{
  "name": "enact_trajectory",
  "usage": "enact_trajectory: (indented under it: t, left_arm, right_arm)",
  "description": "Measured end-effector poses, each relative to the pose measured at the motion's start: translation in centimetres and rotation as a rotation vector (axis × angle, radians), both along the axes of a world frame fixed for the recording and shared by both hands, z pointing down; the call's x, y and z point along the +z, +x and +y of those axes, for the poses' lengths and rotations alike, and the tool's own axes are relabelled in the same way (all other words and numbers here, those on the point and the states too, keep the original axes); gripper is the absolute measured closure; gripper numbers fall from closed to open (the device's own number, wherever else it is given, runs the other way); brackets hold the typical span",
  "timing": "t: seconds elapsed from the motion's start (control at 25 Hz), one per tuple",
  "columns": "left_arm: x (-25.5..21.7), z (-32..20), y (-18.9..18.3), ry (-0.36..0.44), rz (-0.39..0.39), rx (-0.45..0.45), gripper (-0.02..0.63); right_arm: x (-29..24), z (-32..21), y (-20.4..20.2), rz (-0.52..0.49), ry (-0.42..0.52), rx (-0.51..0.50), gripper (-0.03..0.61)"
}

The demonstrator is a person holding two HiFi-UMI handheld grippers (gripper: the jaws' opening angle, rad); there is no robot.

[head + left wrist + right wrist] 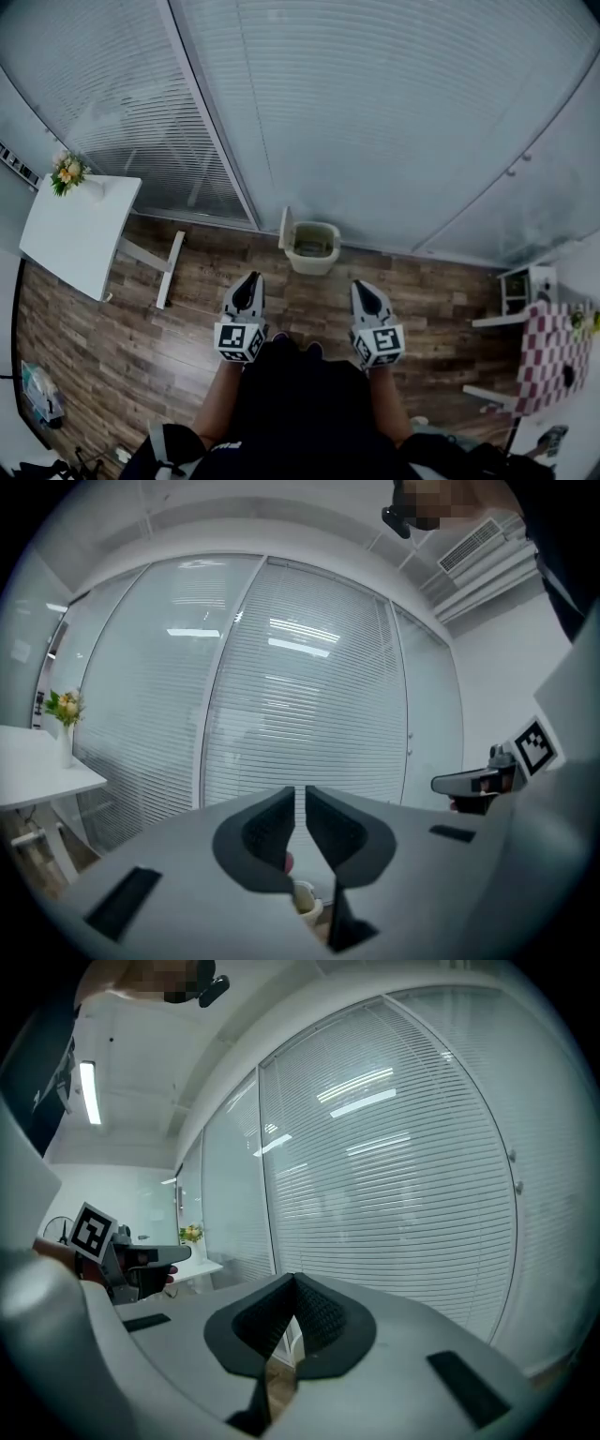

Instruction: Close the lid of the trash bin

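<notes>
Wood-plank floor (141, 347), slatted blinds (375, 112) behind. Squarish cream trash bin (313, 249) sits against the blinds, flat lid (284, 228) upright at its left. Left gripper (250, 281) and right gripper (362, 287) well short, jaws together, empty.

Inside the trash bin (311, 263), contents seem too small to tell.

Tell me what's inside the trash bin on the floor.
The trash bin stands open, its lid tipped up at one side. From the head view only a dark interior shows; any contents are too small to tell.
</notes>
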State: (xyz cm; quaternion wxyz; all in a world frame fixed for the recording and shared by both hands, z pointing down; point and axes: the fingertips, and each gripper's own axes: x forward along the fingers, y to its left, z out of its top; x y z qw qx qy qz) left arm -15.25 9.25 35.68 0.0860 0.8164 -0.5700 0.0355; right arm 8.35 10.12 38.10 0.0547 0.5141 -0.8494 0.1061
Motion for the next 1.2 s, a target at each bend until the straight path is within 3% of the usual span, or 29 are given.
enact_trajectory:
  t: [0.04,0.12,0.16,0.36,0.64,0.88,1.0,1.2]
  left_arm:
    - [0.0,0.0,-0.2,0.002,-0.009,-0.009,0.584]
    - [0.3,-0.1,-0.3,-0.01,-0.016,-0.014,0.414]
    - [0.4,-0.1,-0.3,-0.017,-0.018,-0.018,0.407]
    - [0.6,0.3,-0.3,-0.011,-0.026,-0.037,0.403]
    - [3.0,-0.6,-1.2,-0.068,-0.001,-0.064,0.403]
    - [6.9,-5.0,-1.4,-0.114,-0.025,-0.027,0.403]
    - [9.1,-7.2,-1.5,-0.142,-0.057,0.0,0.403]
    - [14.4,-12.8,-1.9,-0.234,-0.064,0.013,0.403]
  right_arm:
    - [0.1,0.1,0.0,-0.003,0.0,0.0,0.575]
    - [0.4,0.5,0.1,-0.006,-0.002,-0.001,0.575]
    - [0.3,0.6,0.2,-0.008,-0.005,0.001,0.575]
    - [0.1,1.1,0.3,-0.01,0.009,-0.02,0.575]
    - [-0.6,1.7,-0.9,-0.004,0.021,-0.07,0.575]
    - [0.7,-1.4,-1.3,0.036,-0.005,-0.066,0.575]
    - [0.9,-2.7,-2.4,0.01,-0.032,-0.056,0.575]
    - [2.4,-5.3,-3.4,0.022,-0.038,-0.078,0.575]
